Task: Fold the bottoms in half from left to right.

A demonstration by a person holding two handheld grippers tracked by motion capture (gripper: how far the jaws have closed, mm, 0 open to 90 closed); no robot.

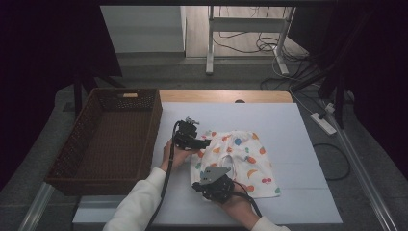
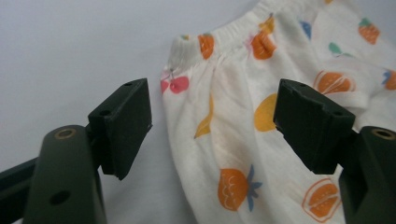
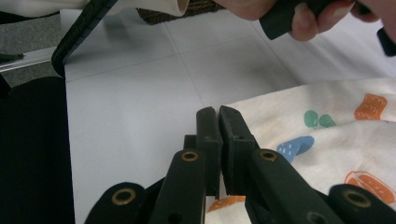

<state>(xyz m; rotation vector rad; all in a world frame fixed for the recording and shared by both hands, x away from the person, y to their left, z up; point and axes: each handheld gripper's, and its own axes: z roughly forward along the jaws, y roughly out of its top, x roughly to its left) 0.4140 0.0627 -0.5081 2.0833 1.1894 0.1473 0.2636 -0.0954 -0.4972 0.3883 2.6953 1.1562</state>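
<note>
Now | left hand-held gripper [image 2: 212, 128] wide over shorts [image 2: 280, 116] | right hand-held gripper [image 3: 218, 116] pinching hem

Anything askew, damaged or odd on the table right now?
Nothing stands out. The fruit-print shorts lie flat on the white table, slightly rumpled and with no visible damage. The right gripper is shut on their edge, and the left gripper is open over the waistband corner. The wicker basket sits upright beside them.

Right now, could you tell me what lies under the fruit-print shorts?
The fruit-print shorts lie flat on the white table mat. Whatever sits beneath the cloth is covered.
</note>
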